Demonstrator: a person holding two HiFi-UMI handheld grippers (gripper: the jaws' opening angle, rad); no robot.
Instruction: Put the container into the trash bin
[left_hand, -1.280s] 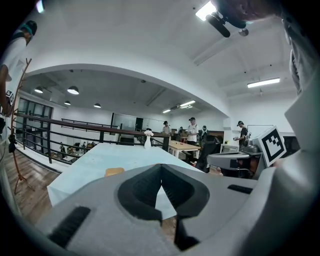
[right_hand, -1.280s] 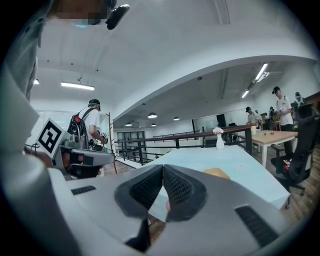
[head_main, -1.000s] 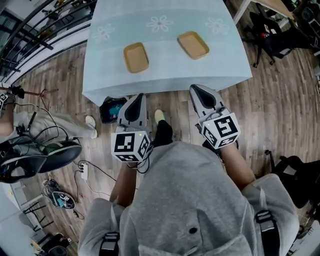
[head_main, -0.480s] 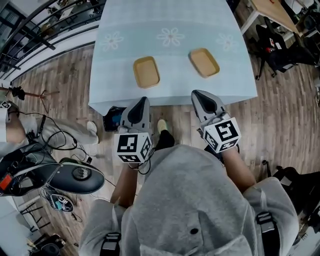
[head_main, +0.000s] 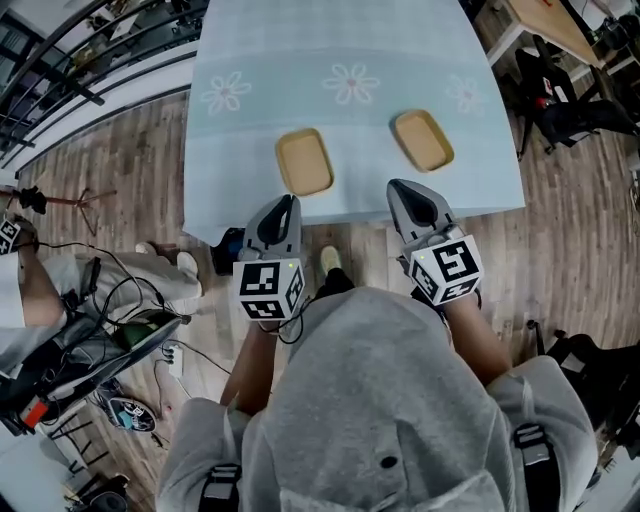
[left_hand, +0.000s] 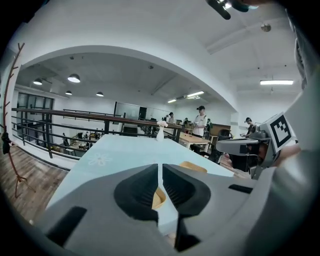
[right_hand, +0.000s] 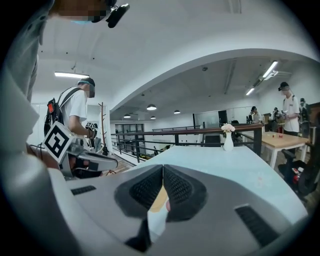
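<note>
On the pale blue table (head_main: 300, 60), near its front edge, sit two tan containers; the left container (head_main: 304, 162) is just ahead of the left gripper (head_main: 289, 200), the right container (head_main: 423, 140) ahead of the right gripper (head_main: 397, 186); both grippers' jaws are pressed together, holding nothing.

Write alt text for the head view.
Looking steeply down past a grey hood, a person points a left tool and a right tool, both shut and empty, at the near edge of a pale blue, flower-printed table. Two shallow tan containers, the left container and the right container, lie on it just ahead, untouched.
</note>
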